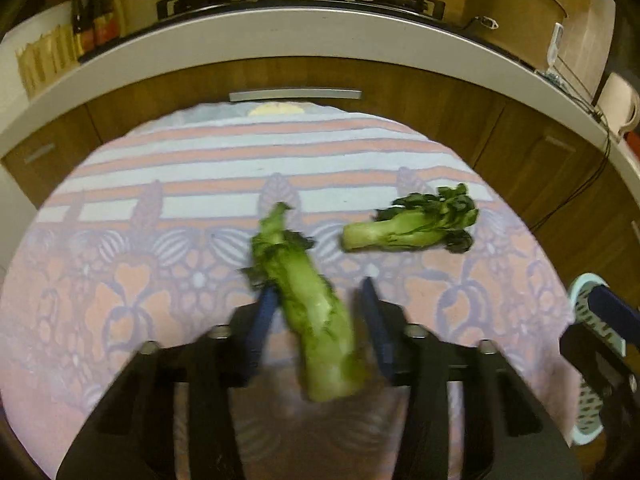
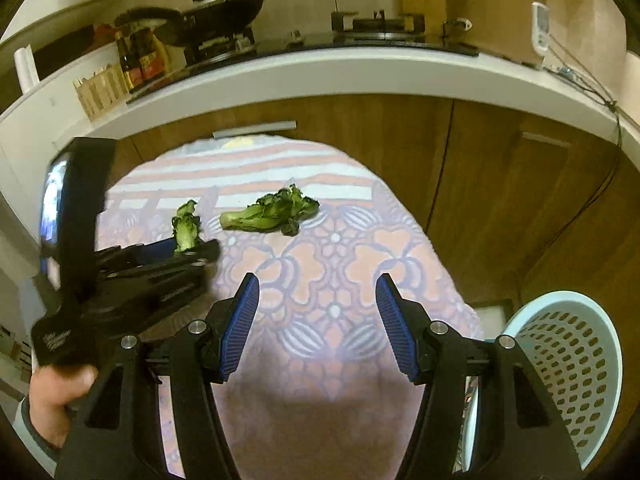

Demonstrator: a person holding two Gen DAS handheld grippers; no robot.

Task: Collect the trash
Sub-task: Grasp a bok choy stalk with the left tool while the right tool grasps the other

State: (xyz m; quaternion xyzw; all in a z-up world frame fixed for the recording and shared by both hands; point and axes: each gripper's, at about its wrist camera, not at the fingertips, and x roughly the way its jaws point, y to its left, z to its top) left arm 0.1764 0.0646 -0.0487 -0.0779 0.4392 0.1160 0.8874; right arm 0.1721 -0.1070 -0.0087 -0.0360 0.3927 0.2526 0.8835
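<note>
My left gripper has a long green vegetable stalk between its blue fingers, which stand wide apart; the stalk is blurred and tilted, above the patterned tablecloth. In the right wrist view the left gripper shows with the stalk sticking up from it. A second leafy vegetable scrap lies on the cloth to the right, also in the right wrist view. My right gripper is open and empty over the cloth. A pale blue perforated basket stands at the table's right side.
The basket's rim shows at the right edge in the left wrist view. Behind the table are wooden cabinets and a white counter with a stove, pans, bottles and a large pot.
</note>
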